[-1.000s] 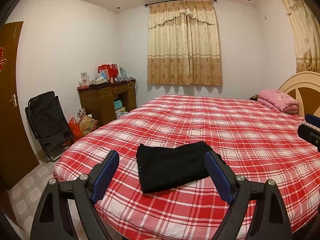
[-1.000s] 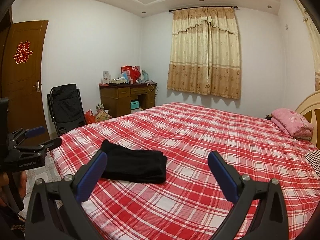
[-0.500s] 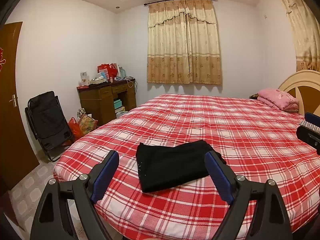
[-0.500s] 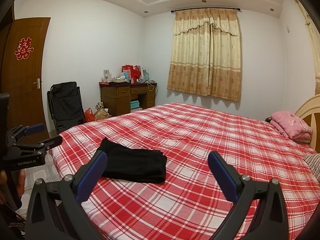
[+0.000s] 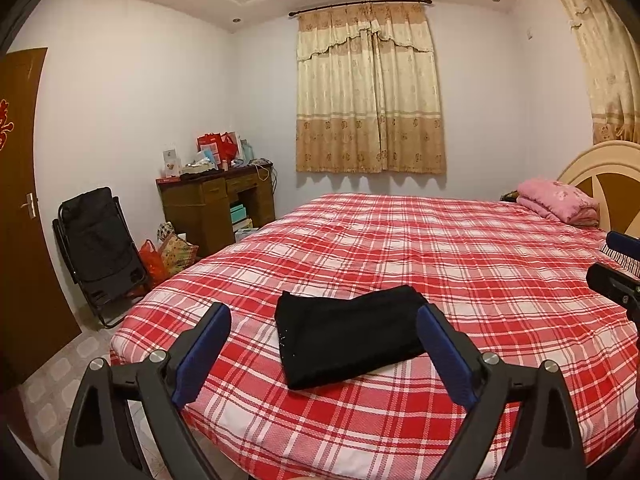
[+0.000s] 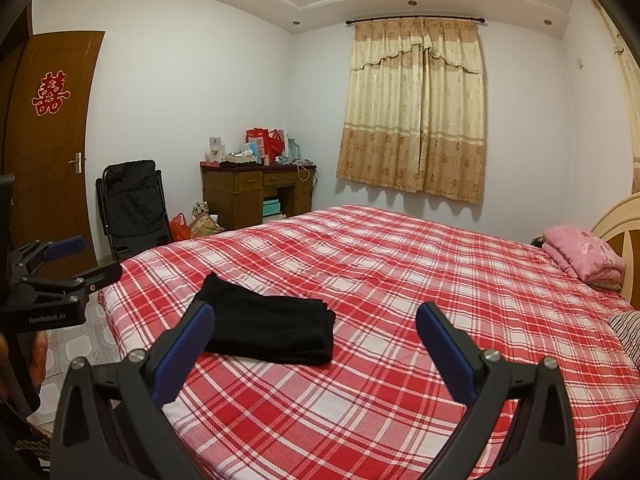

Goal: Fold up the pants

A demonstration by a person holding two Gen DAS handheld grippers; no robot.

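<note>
A: Where were the pants (image 5: 352, 332)?
B: Folded, flat on the bed (image 5: 460, 264), near its foot edge.
A: Claws?
B: Left claw (image 5: 324, 346) was opening, nothing pinched. Right claw (image 6: 316, 344) stood spread, empty.

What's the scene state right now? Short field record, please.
pants: black pants, folded in a compact stack, flat on the bed
surface: red plaid bedspread
left gripper: jaws opening, nothing between the pads, hovering short of the pants
right gripper: open, empty
far end of bed: pink folded quilt by the headboard
</note>
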